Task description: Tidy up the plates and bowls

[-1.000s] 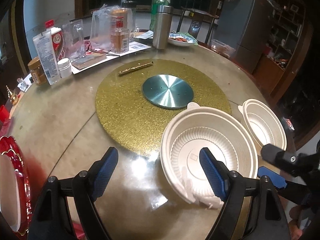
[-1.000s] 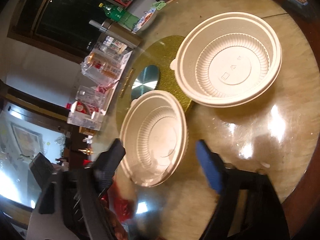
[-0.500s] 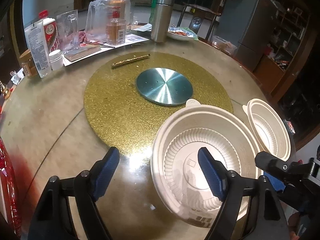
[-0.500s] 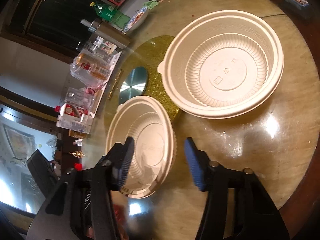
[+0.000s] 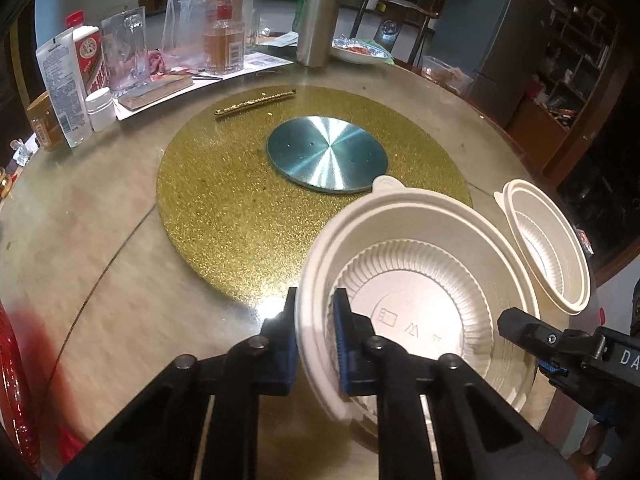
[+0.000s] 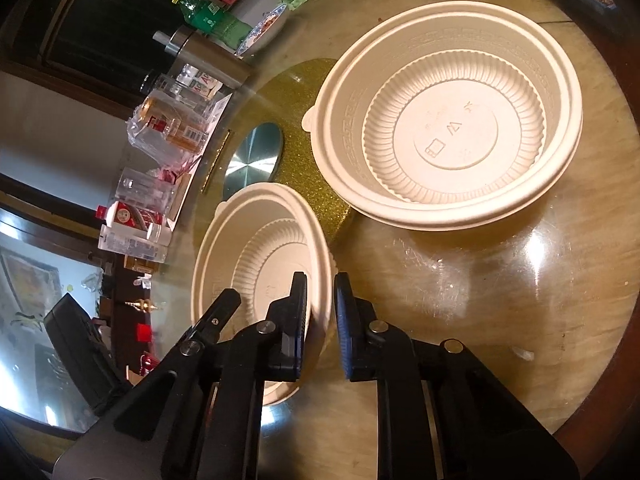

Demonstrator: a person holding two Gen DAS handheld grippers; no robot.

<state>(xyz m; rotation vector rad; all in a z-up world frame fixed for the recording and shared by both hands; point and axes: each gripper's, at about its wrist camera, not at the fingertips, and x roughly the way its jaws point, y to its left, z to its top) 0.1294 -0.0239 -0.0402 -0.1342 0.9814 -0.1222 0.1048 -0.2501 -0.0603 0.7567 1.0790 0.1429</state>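
Note:
Two cream ribbed plastic bowls stand on the glass round table. In the left wrist view my left gripper [image 5: 316, 336] is shut on the left rim of the near bowl [image 5: 424, 312], one finger inside and one outside. The far bowl [image 5: 548, 244] stands at the right. In the right wrist view my right gripper [image 6: 320, 312] is shut on the right rim of the smaller-looking bowl [image 6: 260, 256]. The other bowl [image 6: 448, 120] sits flat beyond it. The tip of the right gripper shows in the left wrist view [image 5: 560, 344].
A gold glitter turntable mat [image 5: 280, 200] with a steel disc [image 5: 328, 154] fills the table's middle. Bottles, a glass mug [image 5: 126, 56], a steel flask [image 5: 320, 20] and a dish stand along the far edge. A red plate rim [image 5: 12, 380] lies at the left.
Both grippers went from wide open to shut on bowl rims. The left gripper moved right onto its bowl's rim; the right closed on the other bowl's rim.

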